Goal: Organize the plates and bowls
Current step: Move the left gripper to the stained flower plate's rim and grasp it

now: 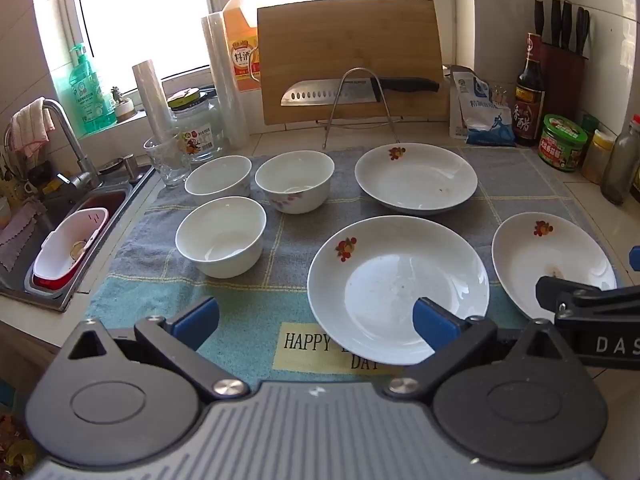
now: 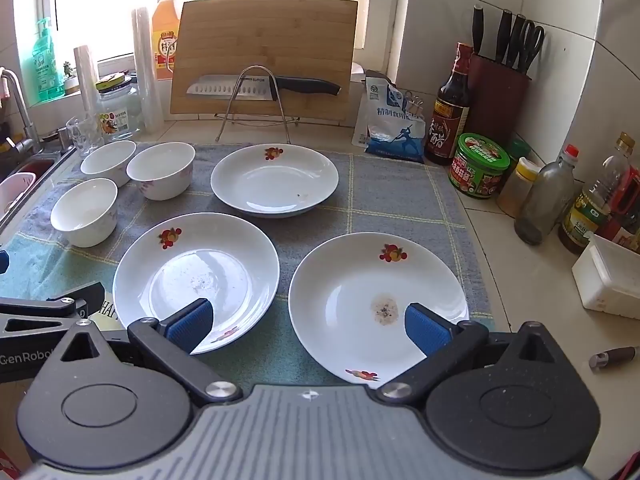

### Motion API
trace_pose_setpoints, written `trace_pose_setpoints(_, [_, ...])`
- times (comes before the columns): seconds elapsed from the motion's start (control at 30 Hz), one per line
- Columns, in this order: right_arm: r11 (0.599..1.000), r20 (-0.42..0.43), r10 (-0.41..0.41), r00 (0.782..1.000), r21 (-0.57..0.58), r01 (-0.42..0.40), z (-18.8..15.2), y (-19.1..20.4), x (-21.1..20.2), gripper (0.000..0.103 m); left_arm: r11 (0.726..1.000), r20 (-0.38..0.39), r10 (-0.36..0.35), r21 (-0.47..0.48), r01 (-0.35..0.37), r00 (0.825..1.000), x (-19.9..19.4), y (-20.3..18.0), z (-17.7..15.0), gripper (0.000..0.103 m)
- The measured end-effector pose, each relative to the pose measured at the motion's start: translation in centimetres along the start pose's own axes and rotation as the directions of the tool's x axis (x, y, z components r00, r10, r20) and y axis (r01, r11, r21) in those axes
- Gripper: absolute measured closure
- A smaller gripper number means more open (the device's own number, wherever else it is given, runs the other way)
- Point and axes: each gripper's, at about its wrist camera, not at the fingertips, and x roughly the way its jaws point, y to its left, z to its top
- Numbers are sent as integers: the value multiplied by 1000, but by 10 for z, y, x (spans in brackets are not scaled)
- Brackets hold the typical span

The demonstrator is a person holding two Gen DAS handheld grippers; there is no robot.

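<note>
Both grippers hang over the near edge of a grey-and-teal checked dish mat (image 1: 280, 240), tilted down toward it, and neither holds anything: the left gripper (image 1: 316, 320) has its blue pads spread wide with only mat and plate rim below them, and the right gripper (image 2: 308, 324) is spread just as wide above the gap between two plates. Three white bowls (image 1: 221, 236) sit clustered at the mat's left side, close together but unstacked. Three white floral plates lie apart: a far plate (image 2: 274, 178) near the wire rack (image 2: 256, 100), a middle plate (image 2: 196, 276) and a right plate (image 2: 378, 304) that shows a brown residue spot. Nothing seems sorted yet, so the task looks to be at its start. The main risk is probably in the pick: the plates are shallow, glazed and lie flat on soft cloth, so a pad closing on a rim could slip or drag the mat and nudge a neighbour. The right plate sits near the mat's edge, and a tilted lift could slide it off onto the tiled counter. The grippers are also close together, so reaching for neighbouring plates at once could knock them together.
</note>
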Motion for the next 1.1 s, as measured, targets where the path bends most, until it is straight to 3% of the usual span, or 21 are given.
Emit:
trace_pose_setpoints(0.57, [999, 71, 27, 997, -22, -25, -9, -28, -17, 0, 1000, 56, -9, 20, 8, 998, -20, -20, -4, 1])
trace_pose_setpoints(1.0, [997, 171, 74, 982, 13, -77, -26, -73, -31, 0, 993, 86, -99, 74, 93, 991, -22, -51, 10, 1])
trace_pose_setpoints(1.1, [997, 160, 75, 984, 22, -80, -34, -83, -22, 0, 988, 101, -128, 104, 118, 987, -17, -56, 15, 1])
